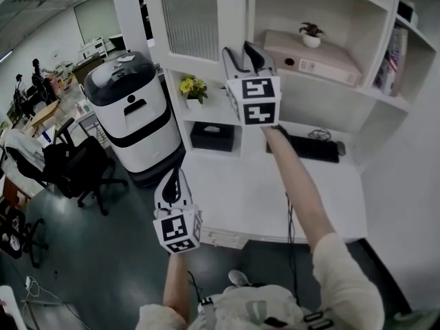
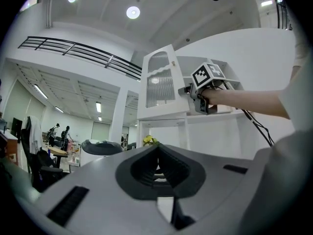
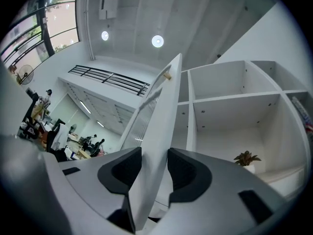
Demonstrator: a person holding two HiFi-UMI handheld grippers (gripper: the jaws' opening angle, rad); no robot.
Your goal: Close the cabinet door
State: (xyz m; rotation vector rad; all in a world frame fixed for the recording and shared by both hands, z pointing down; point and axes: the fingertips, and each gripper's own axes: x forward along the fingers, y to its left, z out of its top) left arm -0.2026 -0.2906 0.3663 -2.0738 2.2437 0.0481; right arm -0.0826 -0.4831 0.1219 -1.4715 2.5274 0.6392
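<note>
White tabletop (image 1: 234,191), mostly bare. Black keyboard (image 1: 313,147) along far edge, mouse (image 1: 342,148) just beside it toward far-right corner, coiled cable (image 1: 318,135) behind keyboard. Cabinet (image 1: 330,5) stands on far edge. Black box (image 1: 212,137) in low compartment at far-left corner, yellow flowers (image 1: 192,86) on shelf above. Higher shelf (image 1: 375,88) carries flat box (image 1: 313,57) and potted plant (image 1: 311,33).
</note>
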